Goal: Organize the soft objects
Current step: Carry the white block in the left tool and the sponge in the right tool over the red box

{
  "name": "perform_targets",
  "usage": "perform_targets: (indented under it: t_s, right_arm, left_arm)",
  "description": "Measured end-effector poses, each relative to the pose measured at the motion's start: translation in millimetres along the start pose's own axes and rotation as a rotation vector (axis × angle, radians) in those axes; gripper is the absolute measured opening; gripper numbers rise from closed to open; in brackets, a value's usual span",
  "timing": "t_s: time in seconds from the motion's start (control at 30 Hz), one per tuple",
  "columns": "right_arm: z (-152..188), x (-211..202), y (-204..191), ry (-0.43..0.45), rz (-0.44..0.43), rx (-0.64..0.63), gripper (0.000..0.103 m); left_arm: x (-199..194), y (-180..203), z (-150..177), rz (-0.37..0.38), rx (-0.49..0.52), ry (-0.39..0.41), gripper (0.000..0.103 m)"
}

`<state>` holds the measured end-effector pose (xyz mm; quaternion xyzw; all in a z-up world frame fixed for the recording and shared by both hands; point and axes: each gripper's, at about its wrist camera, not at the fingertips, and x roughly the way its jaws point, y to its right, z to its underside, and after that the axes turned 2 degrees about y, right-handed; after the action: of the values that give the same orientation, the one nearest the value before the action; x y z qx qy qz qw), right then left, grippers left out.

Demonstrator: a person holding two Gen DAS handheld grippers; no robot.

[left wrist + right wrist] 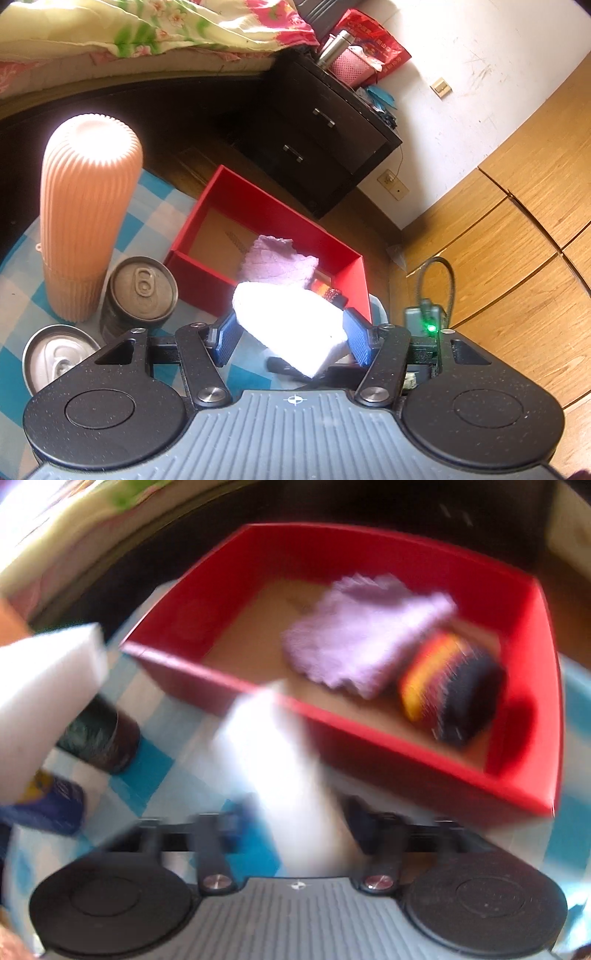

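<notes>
Your left gripper clamps a white foam block just short of the red box's near wall. Your right gripper, blurred, pinches a second white block before that wall. Inside the box: purple cloth, striped roll, bare floor at its left end. Cans stand left of the box.

Ribbed peach bottle, two drink cans (tops up), dark nightstand, blue checked cloth
</notes>
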<state>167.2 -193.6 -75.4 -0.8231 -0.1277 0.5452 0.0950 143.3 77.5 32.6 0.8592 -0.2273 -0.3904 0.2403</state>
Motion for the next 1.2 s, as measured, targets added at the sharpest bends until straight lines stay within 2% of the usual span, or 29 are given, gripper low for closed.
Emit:
perform_targets:
  t_s: [0.03,0.23,0.47,0.87,1.2]
  right_arm:
    - [2.3,-2.5,7.7,0.005,-0.008,0.030,0.003]
    - [17.6,-13.5,31.9,0.079,-0.057,0.125,0.003]
    - [30.9,-45.9,33.3,0.171,-0.136,0.160,0.003]
    - [43.2,-91.8,30.9,0.279,-0.126,0.133,0.003]
    - [35.2,-123.5,25.2,0.382,-0.126,0.110,0.003]
  left_arm:
    - [0.8,1.0,0.9,-0.001,0.003,-0.002,0.060]
    - [9.5,8.1,6.6,-0.008,0.026,-0.023,0.060]
    - [19.8,14.3,12.1,-0.036,0.054,-0.035,0.060]
    - [26.0,34.8,16.2,-0.062,0.110,-0.006,0.058]
    - [27.2,48.3,14.7,-0.067,0.138,0.026,0.058]
